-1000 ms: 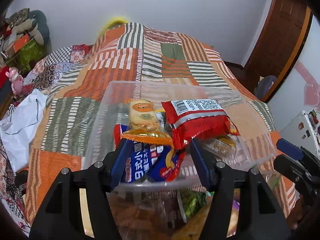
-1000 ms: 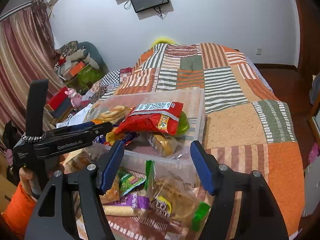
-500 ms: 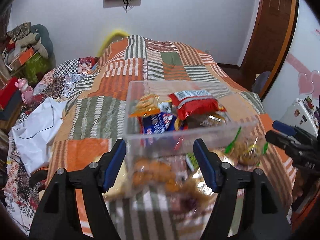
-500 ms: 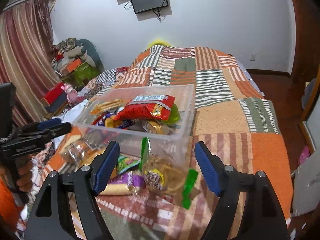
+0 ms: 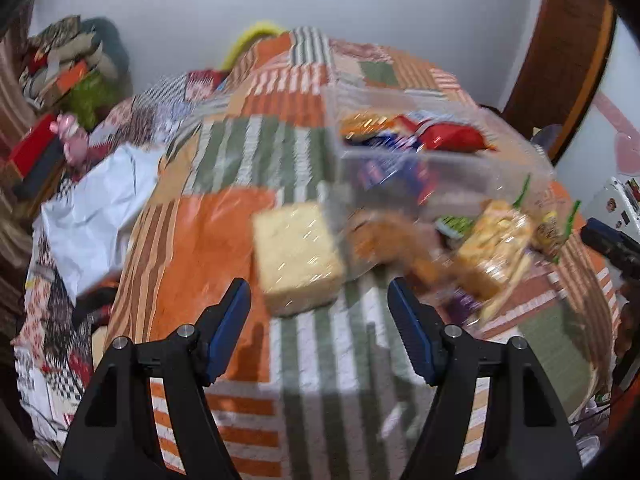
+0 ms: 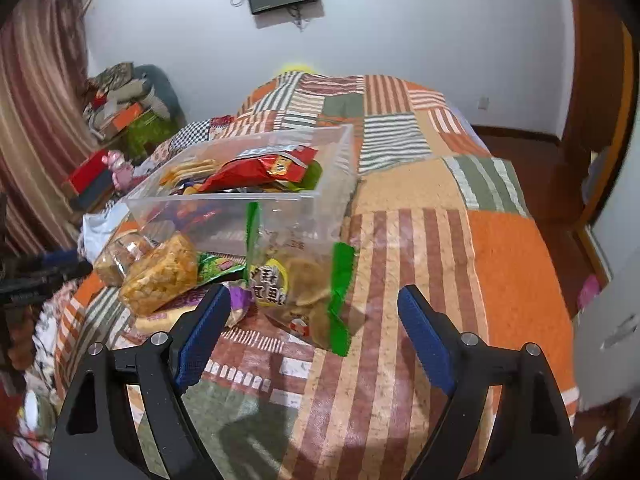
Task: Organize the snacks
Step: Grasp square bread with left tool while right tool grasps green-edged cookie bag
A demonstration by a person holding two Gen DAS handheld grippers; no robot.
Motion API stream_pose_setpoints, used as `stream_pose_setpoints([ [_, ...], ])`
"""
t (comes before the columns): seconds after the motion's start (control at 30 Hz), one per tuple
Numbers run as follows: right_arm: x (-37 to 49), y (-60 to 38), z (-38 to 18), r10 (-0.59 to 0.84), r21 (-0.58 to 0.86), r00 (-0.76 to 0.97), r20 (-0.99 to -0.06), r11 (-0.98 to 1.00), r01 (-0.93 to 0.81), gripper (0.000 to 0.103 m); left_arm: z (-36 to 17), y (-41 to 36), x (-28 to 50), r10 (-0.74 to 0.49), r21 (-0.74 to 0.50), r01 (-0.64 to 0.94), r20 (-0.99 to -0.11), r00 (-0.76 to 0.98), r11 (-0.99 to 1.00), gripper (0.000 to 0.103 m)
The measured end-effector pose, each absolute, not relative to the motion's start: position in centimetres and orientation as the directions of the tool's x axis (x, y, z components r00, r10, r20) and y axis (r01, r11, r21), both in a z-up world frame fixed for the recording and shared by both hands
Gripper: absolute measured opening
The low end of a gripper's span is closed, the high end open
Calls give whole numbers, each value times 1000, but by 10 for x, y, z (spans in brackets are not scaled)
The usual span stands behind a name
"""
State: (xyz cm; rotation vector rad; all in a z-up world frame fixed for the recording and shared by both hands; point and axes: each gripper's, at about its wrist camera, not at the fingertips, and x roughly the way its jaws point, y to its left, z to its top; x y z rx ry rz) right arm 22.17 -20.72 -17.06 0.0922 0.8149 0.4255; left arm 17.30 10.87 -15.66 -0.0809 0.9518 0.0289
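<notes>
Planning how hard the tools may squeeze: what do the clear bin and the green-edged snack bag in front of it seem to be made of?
The clear bin looks like rigid glossy transparent plastic: straight walls, contents visible through them. The green-edged snack bag seems to be thin, crinkly clear plastic film with printed green sides; the chips show through it, so they would probably crush easily.

The left tongs are matte black, angular frames with two blue ribbed pads and round silver screws at the joints. The right tongs look identical: black arms, blue pads, silver screws.
</notes>
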Motion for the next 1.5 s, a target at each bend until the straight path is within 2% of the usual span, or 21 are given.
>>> stream_pose_setpoints([
  [0.17,228,-208,-180,414,289,583,-699,909,-299,84,-174,123,177,-11,-76,-96,-837,547,992,71],
  [0.37,230,-197,-184,396,260,576,-715,916,-307,84,-189,126,190,-15,-79,-101,-852,523,992,71],
  [0.5,235,-191,-188,395,256,562,-727,915,-312,84,-197,126,200,-63,-126,-88,-855,514,988,71],
  [0.9,246,-176,-196,401,252,514,-758,908,-336,84,-208,125,229,-44,-115,-105,-853,521,988,70],
  [1.17,251,-176,-202,410,268,489,-770,903,-335,84,-212,118,236,5,-60,-104,-842,539,993,70],
  [1.27,252,-176,-204,409,272,477,-778,903,-332,75,-213,122,234,10,-63,-115,-837,547,991,60],
  [1.37,251,-173,-204,402,260,472,-785,905,-338,71,-214,126,231,-4,-83,-117,-833,554,990,57],
  [1.4,249,-172,-204,407,261,471,-783,901,-346,65,-214,126,230,-1,-82,-119,-830,558,990,56],
  [1.5,248,-172,-202,404,254,478,-780,902,-349,58,-214,124,226,15,-62,-118,-824,566,991,55],
])
